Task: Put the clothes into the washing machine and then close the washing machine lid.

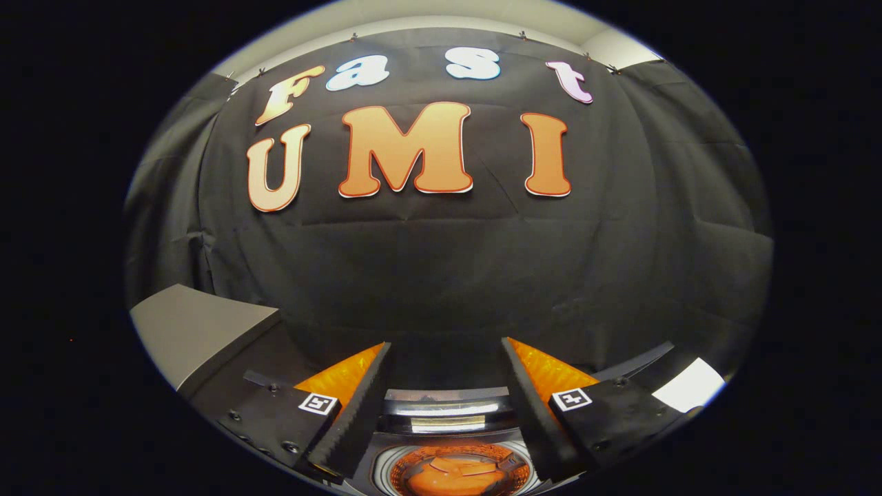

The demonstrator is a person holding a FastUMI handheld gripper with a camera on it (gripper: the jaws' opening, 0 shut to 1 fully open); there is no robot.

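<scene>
My gripper (446, 348) hangs above the washing machine, its two fingers spread wide apart with nothing between them. Below and between the fingers lies the washing machine's round tub opening (458, 472). Orange clothes (455, 477) sit inside the drum. The machine's shiny rear rim (448, 406) shows just beyond the tub, between the fingers. Whether the lid is up or where it stands, I cannot tell.
A grey flat-topped surface (196, 327) stands to the left of the fingers, against the black cloth wall (441, 275). A white patch (689, 386) lies to the right of the right finger.
</scene>
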